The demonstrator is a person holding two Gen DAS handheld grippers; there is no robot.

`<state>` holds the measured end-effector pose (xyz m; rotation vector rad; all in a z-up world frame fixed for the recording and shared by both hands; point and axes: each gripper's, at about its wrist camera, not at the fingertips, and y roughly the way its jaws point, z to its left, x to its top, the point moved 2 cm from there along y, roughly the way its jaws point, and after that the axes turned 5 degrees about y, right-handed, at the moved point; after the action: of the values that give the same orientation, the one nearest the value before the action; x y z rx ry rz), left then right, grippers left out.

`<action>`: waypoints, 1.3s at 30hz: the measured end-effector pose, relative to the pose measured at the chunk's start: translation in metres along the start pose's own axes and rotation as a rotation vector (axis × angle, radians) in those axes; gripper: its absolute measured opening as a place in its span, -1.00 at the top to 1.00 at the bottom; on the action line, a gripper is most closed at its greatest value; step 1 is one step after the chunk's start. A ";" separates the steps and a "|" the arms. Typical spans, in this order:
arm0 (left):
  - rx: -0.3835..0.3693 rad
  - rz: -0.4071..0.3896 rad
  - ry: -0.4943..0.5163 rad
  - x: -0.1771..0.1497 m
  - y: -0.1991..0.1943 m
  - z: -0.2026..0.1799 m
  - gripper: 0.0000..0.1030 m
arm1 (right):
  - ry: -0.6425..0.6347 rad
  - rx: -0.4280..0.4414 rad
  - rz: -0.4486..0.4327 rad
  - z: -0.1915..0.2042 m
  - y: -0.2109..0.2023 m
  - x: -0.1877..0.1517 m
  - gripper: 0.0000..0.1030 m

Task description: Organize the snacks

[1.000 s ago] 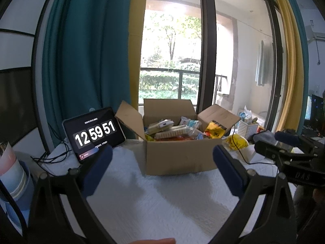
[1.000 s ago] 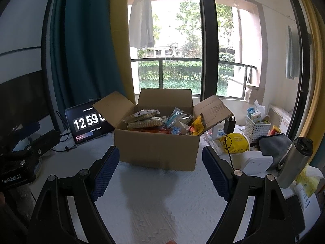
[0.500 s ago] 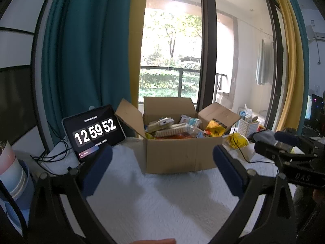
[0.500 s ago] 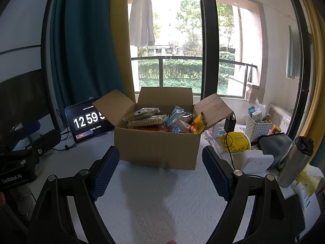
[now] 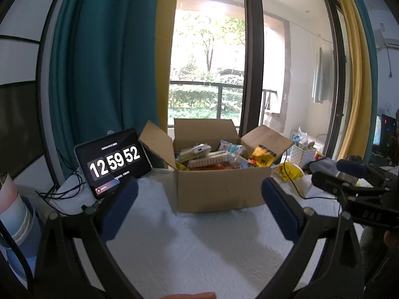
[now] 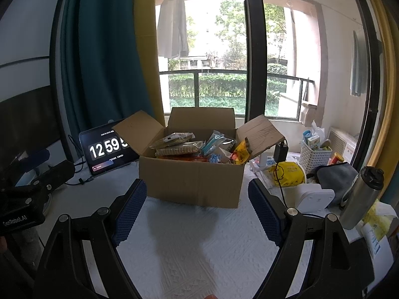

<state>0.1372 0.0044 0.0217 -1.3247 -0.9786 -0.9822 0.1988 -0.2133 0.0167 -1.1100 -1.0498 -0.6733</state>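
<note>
An open cardboard box point(image 5: 219, 189) point(image 6: 192, 182) stands on a white textured cloth, its flaps spread, filled with several snack packs point(image 5: 207, 155) point(image 6: 194, 147), among them a yellow bag point(image 5: 261, 155) point(image 6: 242, 150). My left gripper point(image 5: 199, 204) hovers open in front of the box, blue pads wide apart with nothing between them. My right gripper point(image 6: 197, 206) is likewise open and empty, just short of the box's front wall. Each gripper shows at the edge of the other's view, the right gripper body point(image 5: 354, 184) and the left gripper body point(image 6: 25, 199).
A tablet point(image 5: 112, 162) point(image 6: 107, 149) showing a clock leans left of the box with cables. Right of the box lie a yellow bag point(image 6: 289, 174), a white basket point(image 6: 314, 154), a grey pouch point(image 6: 336, 177), a white device point(image 6: 314, 198) and a steel bottle point(image 6: 359, 196). Window and curtains stand behind.
Only the clock on the tablet has advanced; both grippers and the box stay as they were.
</note>
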 end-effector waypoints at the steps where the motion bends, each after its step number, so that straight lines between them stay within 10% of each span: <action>1: 0.001 0.000 0.000 0.000 0.000 0.000 -0.94 | -0.001 -0.001 0.000 0.000 0.000 0.000 -0.67; 39: 0.012 0.017 -0.007 0.002 0.013 -0.001 -0.95 | 0.003 -0.005 0.028 -0.007 0.014 0.005 -0.67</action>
<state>0.1498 0.0031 0.0199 -1.3257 -0.9757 -0.9578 0.2148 -0.2148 0.0154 -1.1253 -1.0283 -0.6552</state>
